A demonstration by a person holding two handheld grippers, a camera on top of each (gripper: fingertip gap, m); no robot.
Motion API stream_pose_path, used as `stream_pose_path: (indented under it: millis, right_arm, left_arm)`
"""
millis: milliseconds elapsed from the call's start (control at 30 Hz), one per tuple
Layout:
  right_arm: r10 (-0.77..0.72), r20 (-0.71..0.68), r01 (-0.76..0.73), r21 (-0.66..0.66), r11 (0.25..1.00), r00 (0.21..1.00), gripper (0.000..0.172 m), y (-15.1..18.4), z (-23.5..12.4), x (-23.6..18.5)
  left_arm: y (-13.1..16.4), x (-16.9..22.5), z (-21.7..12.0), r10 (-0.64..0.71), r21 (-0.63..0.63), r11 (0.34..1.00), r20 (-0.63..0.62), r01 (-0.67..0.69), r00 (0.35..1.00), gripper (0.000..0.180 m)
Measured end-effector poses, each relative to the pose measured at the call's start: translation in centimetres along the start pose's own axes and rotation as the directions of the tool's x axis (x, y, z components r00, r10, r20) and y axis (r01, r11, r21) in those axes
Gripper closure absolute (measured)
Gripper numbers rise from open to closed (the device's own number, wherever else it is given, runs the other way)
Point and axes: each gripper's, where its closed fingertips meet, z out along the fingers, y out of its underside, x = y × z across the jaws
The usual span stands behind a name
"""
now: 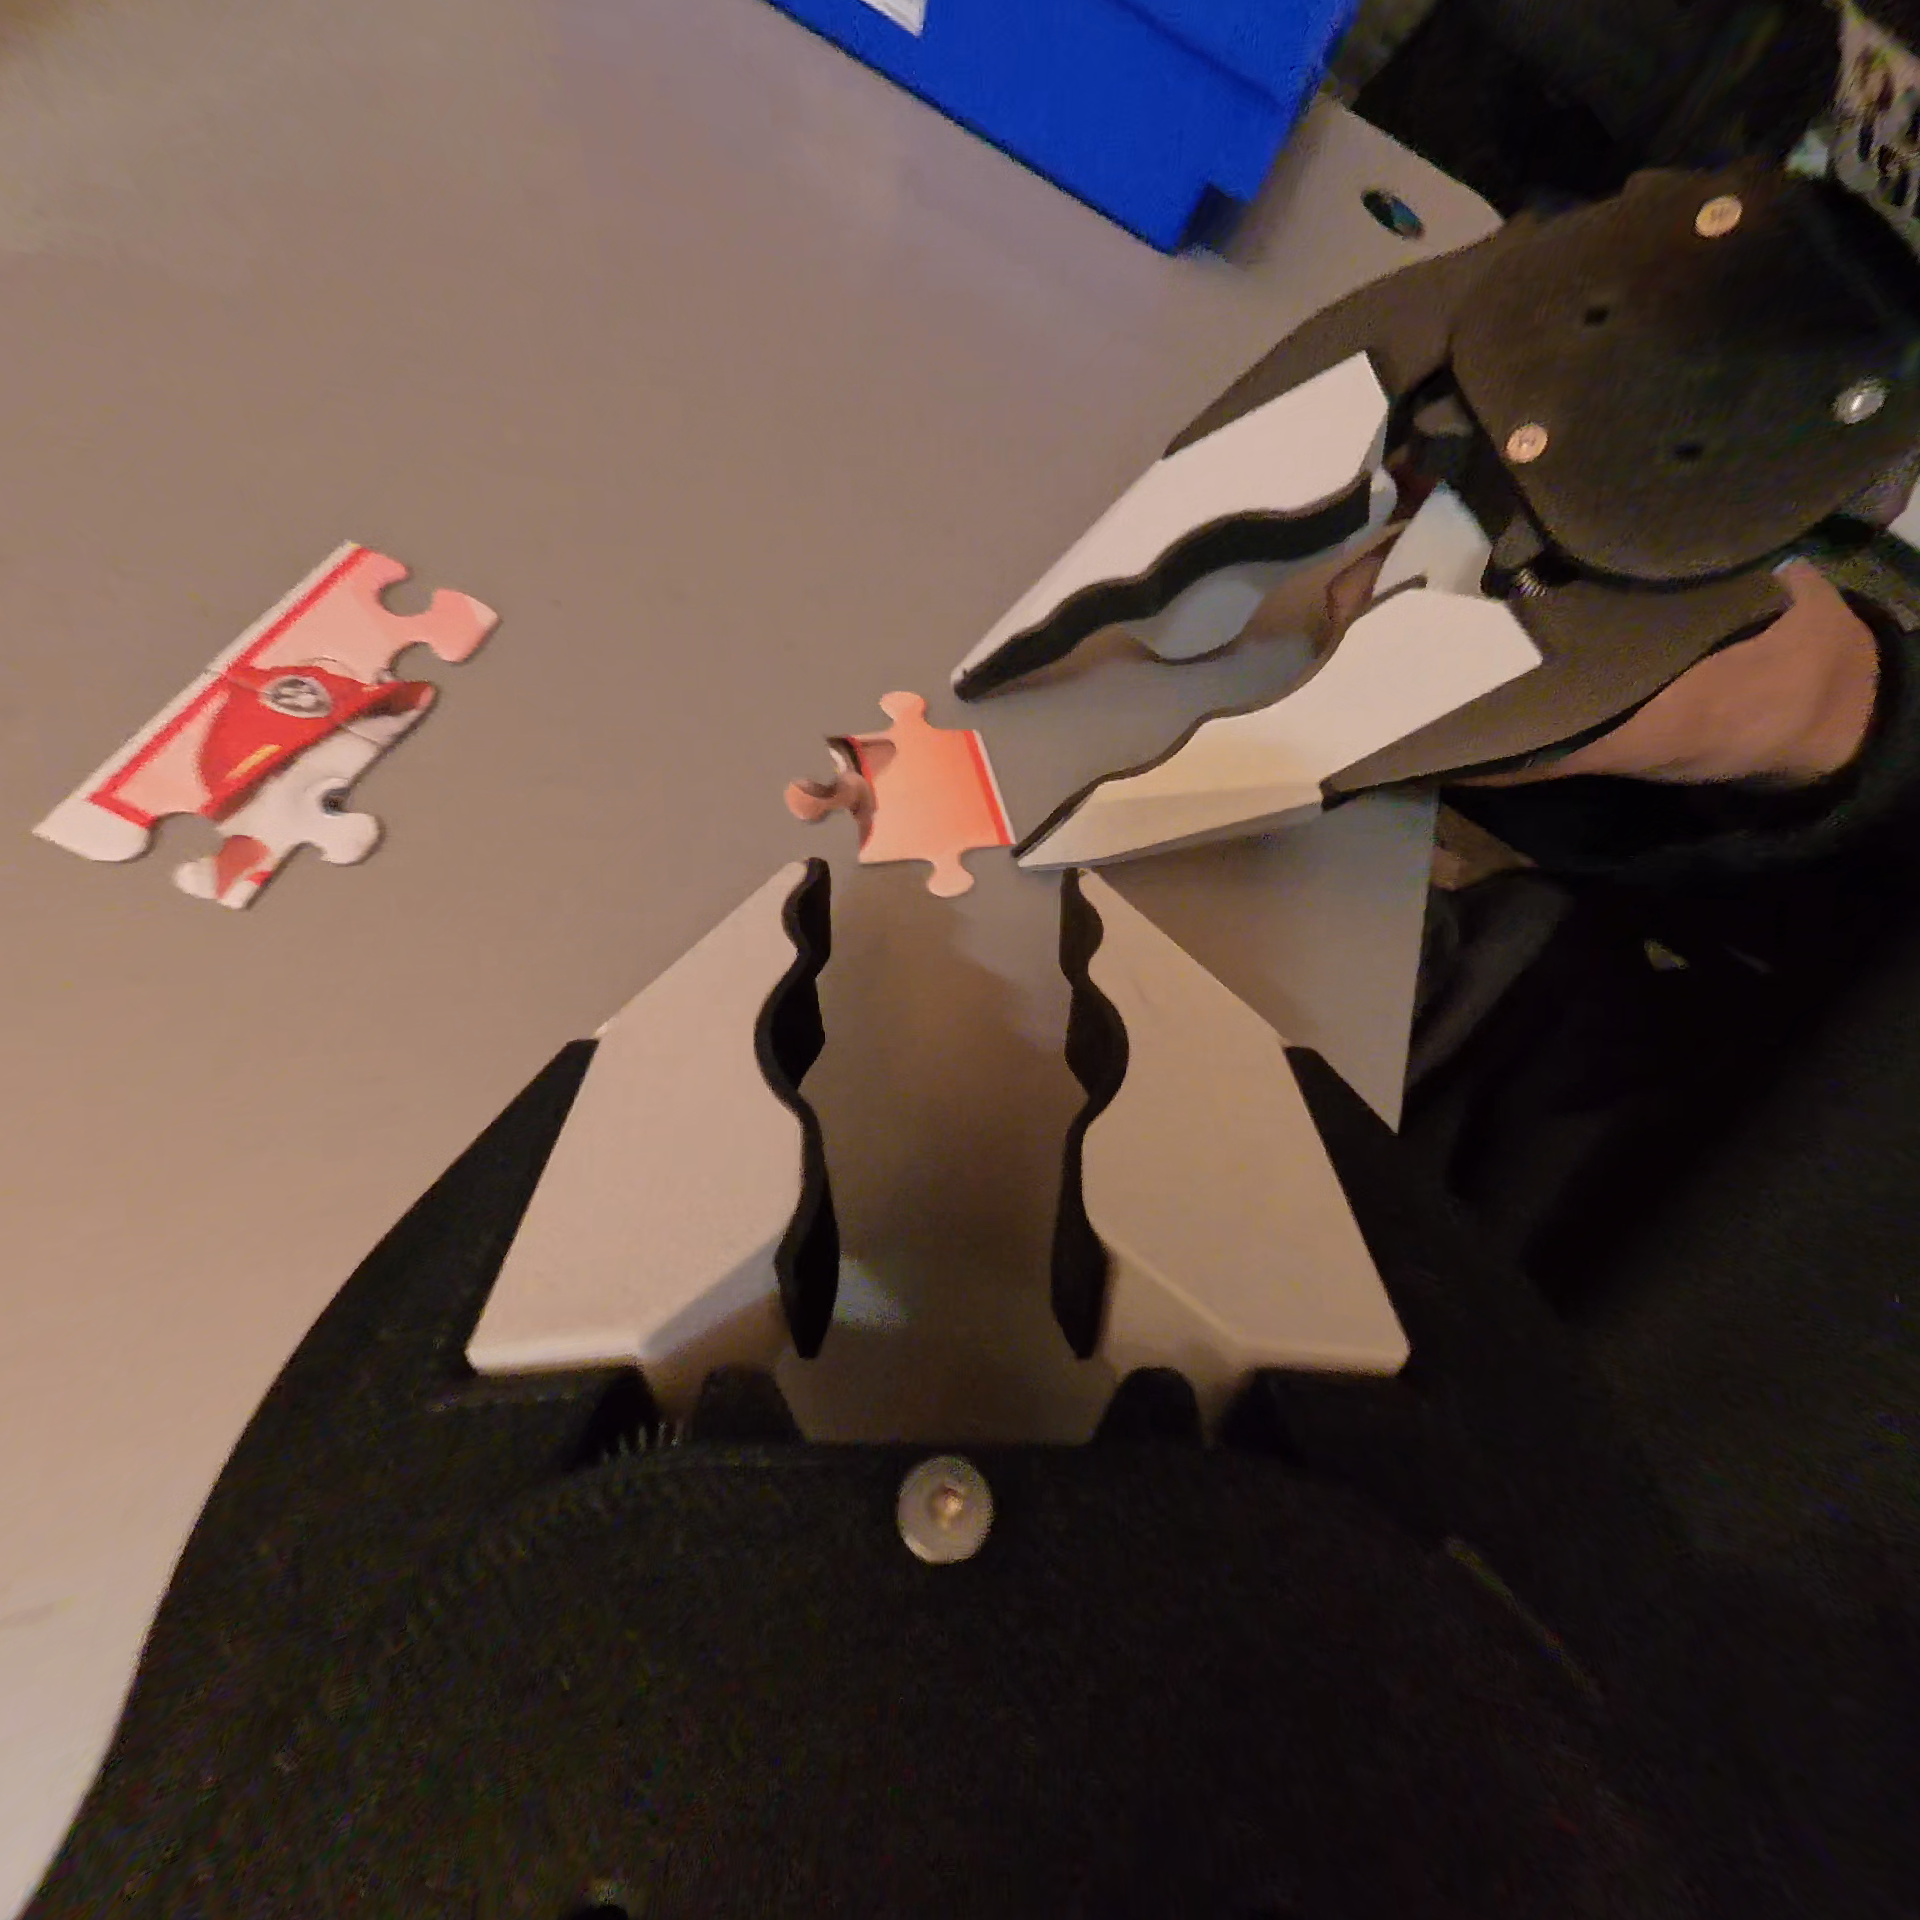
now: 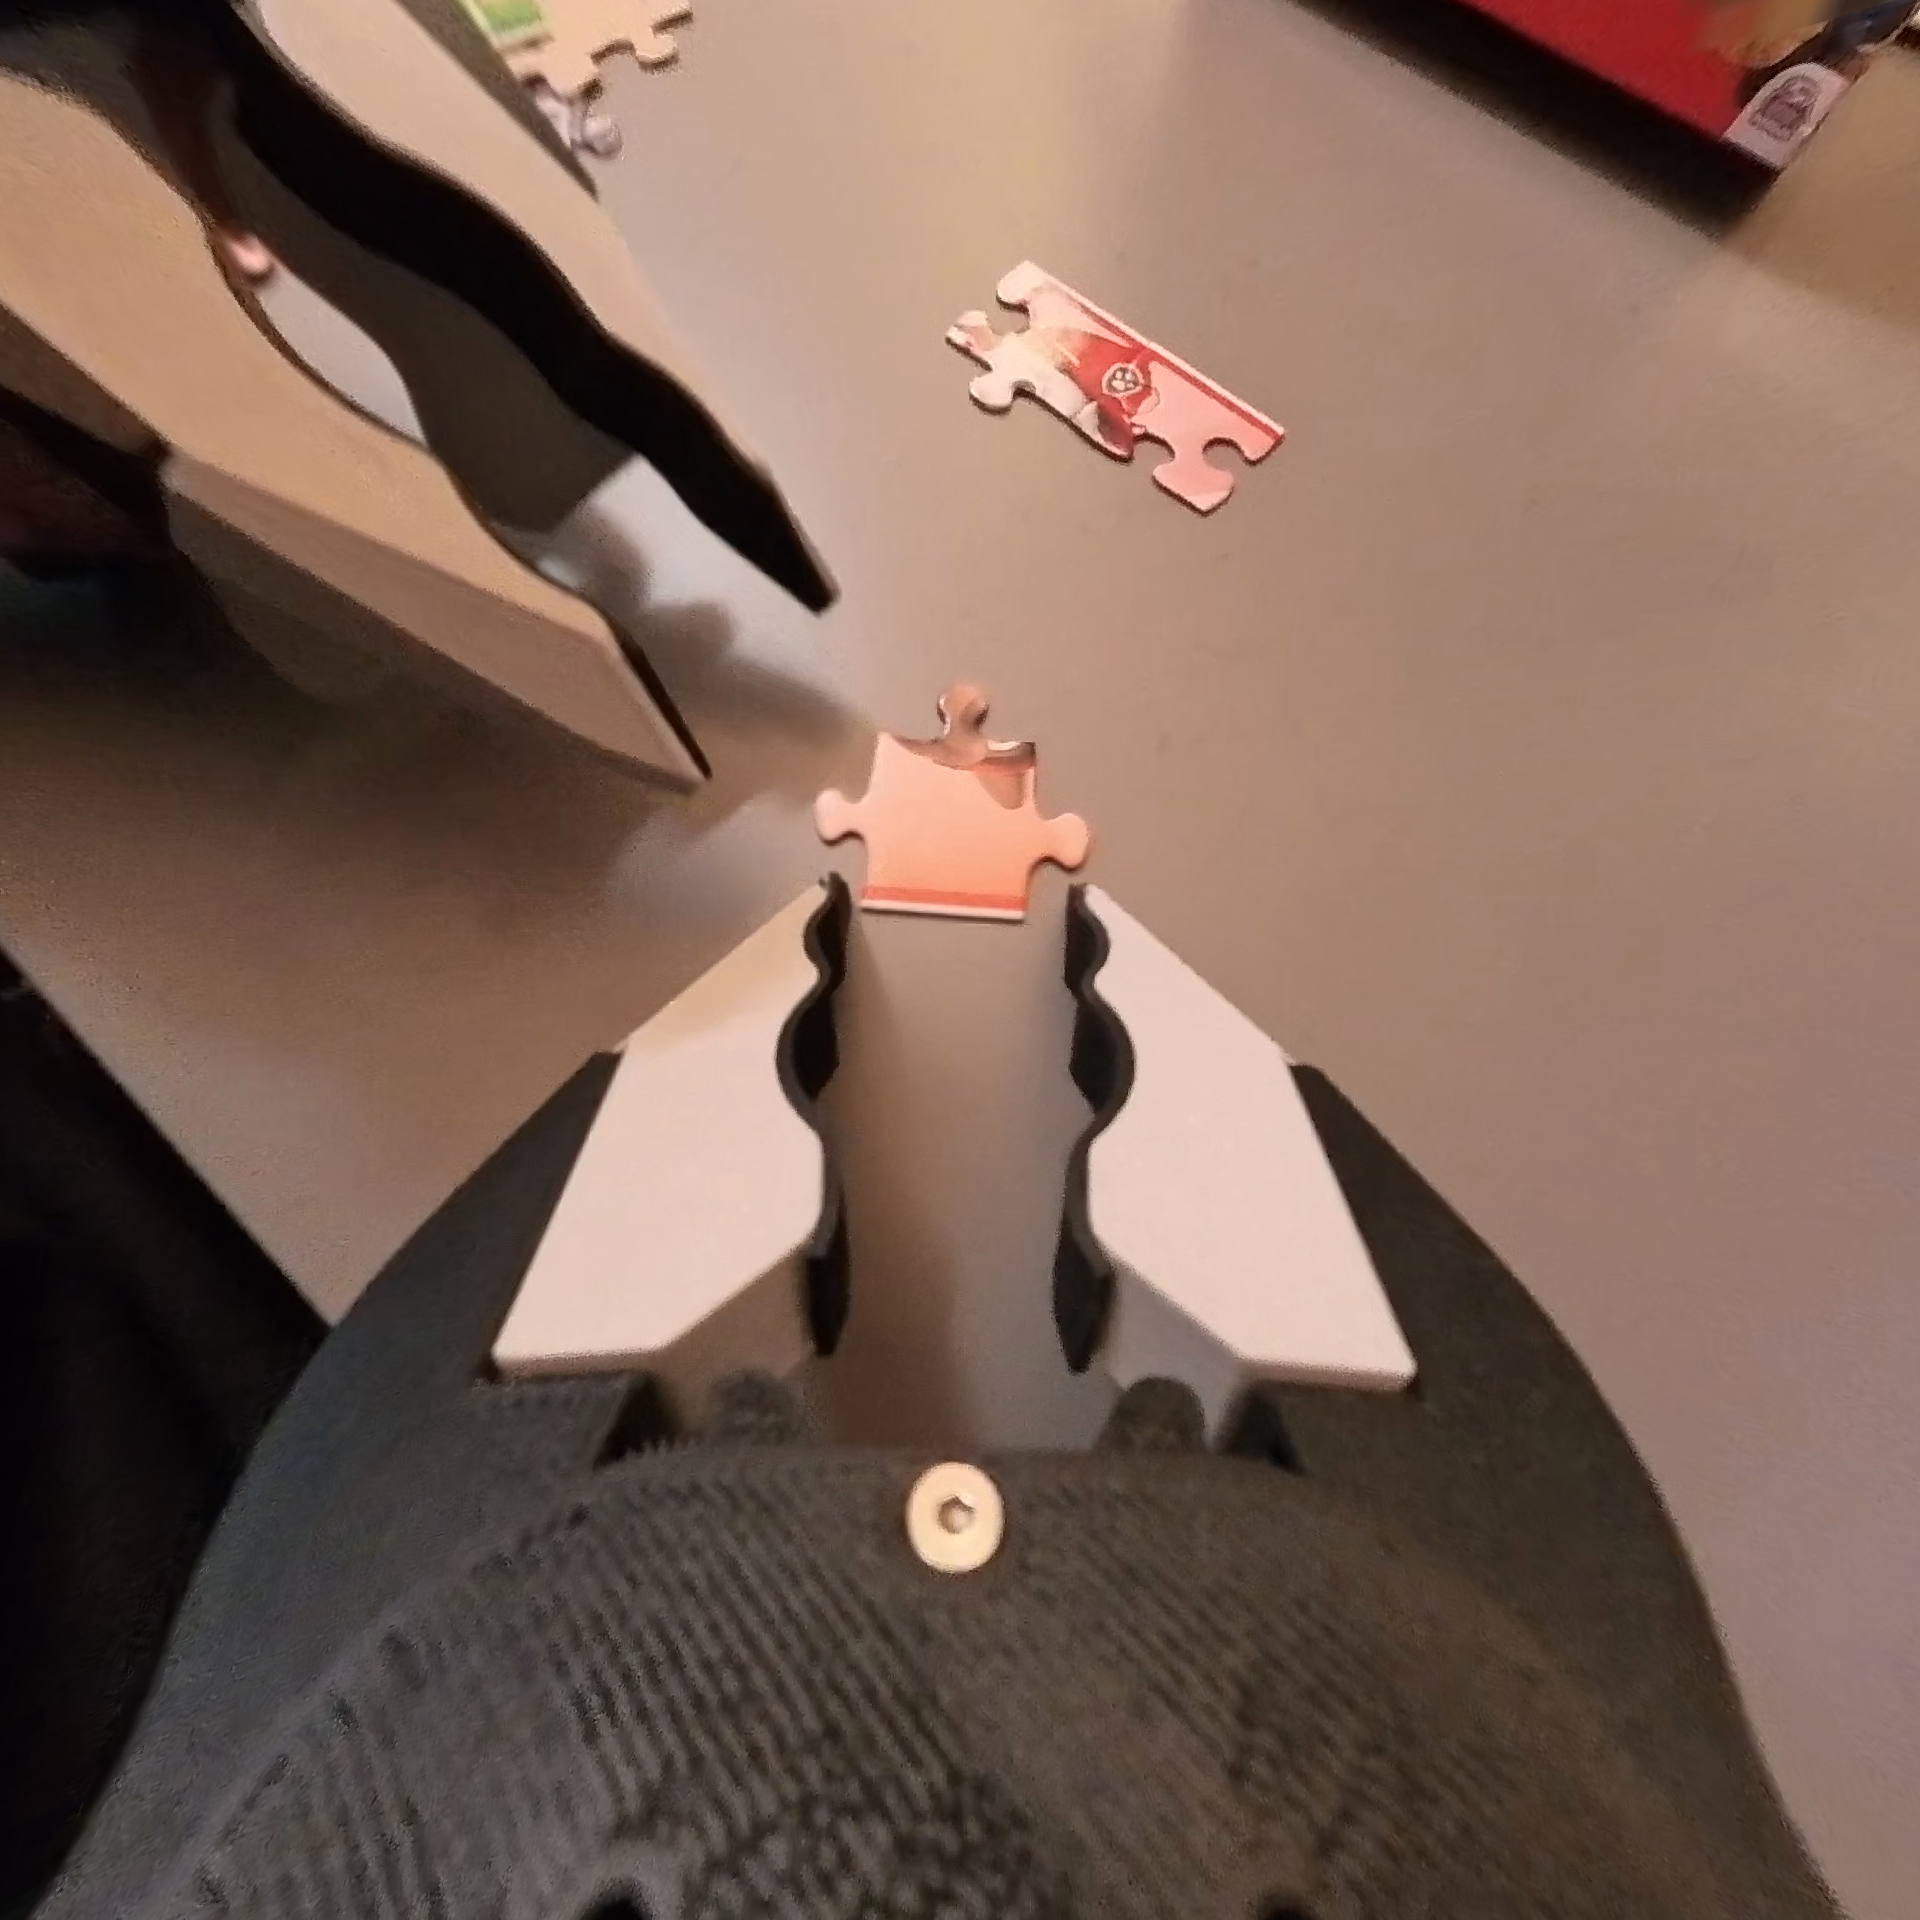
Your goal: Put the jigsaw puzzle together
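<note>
Lying flat on the grey table (image 1: 623, 364), one pink puzzle piece (image 2: 951, 831) sits just ahead of the right gripper (image 2: 951, 904), jaws apart, nothing held. Left gripper (image 1: 940, 883) also spread, just beside the piece. Count: one loose piece, one joined pair of pieces (image 1: 265, 727) well apart.

A single puzzle piece (image 2: 951, 831) lies flat on the worktop (image 2: 1455, 831), just ahead of the right gripper (image 2: 951, 904), whose open fingertips flank its near edge without pressing it. The left gripper (image 1: 940, 883), also open with nothing between its fingers, points at the same piece from the side, just short of it. A joined group of pieces (image 2: 1117, 384) lies farther ahead of the right gripper, slightly right, well apart. A box (image 1: 1091, 94) sits at the worktop's far edge.
</note>
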Motion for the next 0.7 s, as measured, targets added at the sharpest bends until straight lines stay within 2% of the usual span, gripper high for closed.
stream_pose_path:
  millis: [133,233,467,700]
  right_arm:
    - [0.003,0.048,-0.002,-0.005,1.0,0.999,0.133,-0.3,0.5,0.3]
    - [-0.014,0.068,0.014,-0.004,1.0,0.998,0.141,-0.6,0.9,0.9]
    - [-0.103,0.173,0.104,0.001,0.995,0.98,0.143,-1.5,2.0,1.6]
    - [-0.247,0.339,0.245,0.048,0.968,0.908,0.143,-2.8,3.5,1.9]
  left_arm:
    - [-1.0,-0.9,-0.5,-0.017,0.067,0.998,0.033,0.015,0.999,0.138]
    - [-1.6,-1.3,-0.6,-0.023,0.104,0.994,0.049,0.018,0.999,0.138]
    - [-3.0,-3.1,-1.1,-0.036,0.146,0.989,0.105,0.02,0.994,0.138]
    - [-7.7,-8.7,-4.3,0.072,0.147,0.981,0.32,-0.124,0.945,0.14]
